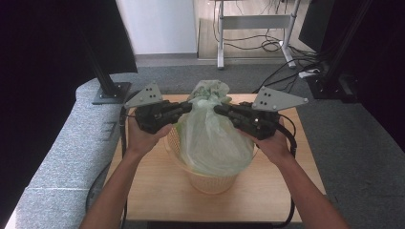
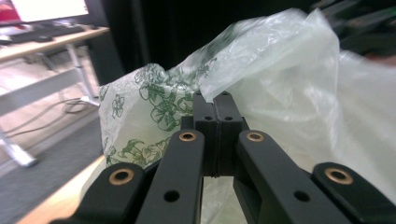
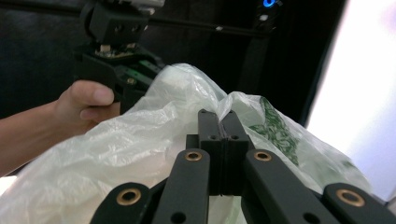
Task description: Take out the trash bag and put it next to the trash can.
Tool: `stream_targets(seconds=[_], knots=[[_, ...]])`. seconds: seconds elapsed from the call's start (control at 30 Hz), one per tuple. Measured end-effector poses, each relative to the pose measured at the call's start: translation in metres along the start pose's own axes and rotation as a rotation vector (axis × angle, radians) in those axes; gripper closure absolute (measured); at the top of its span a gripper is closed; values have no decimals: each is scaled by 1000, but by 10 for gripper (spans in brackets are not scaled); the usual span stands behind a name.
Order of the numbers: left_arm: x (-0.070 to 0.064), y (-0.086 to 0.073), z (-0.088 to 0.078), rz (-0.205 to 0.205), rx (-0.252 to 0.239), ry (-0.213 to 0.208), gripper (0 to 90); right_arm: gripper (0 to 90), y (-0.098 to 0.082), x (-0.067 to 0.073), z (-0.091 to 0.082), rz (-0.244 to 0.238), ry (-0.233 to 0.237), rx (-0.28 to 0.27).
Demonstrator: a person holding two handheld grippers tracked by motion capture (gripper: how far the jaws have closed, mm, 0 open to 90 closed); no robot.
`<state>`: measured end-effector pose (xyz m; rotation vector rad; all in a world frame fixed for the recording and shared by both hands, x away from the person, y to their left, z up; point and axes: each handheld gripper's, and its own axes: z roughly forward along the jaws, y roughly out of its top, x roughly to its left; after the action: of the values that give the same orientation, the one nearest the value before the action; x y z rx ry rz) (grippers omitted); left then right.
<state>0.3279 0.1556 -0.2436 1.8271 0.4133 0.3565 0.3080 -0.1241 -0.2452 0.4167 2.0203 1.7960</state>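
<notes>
A translucent pale-green plastic bag (image 1: 210,138) with a green floral print fills a cream basket (image 1: 210,181) on the wooden table. My left gripper (image 1: 189,107) is shut on the bag's left upper edge, and my right gripper (image 1: 217,109) is shut on its right upper edge. In the left gripper view the jaws (image 2: 215,100) meet on the plastic bag (image 2: 271,60), with the printed part (image 2: 140,116) to their left. In the right gripper view the jaws (image 3: 218,116) pinch a fold of the bag (image 3: 140,140); the other hand (image 3: 84,105) holding its gripper is beyond.
The wooden table (image 1: 267,191) has bare surface around the basket. A grey sofa-like edge (image 1: 62,138) runs along the left. Black stands (image 1: 107,86) and cables (image 1: 282,71) lie on the grey floor behind, with a desk frame (image 1: 253,24) farther back.
</notes>
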Motion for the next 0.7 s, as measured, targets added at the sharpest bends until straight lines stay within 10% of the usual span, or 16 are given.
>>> stream_targets(seconds=[0.7], knots=[[-12,-10,14,-55,3,-147,900,481,-25,5,41,-12,51,205]])
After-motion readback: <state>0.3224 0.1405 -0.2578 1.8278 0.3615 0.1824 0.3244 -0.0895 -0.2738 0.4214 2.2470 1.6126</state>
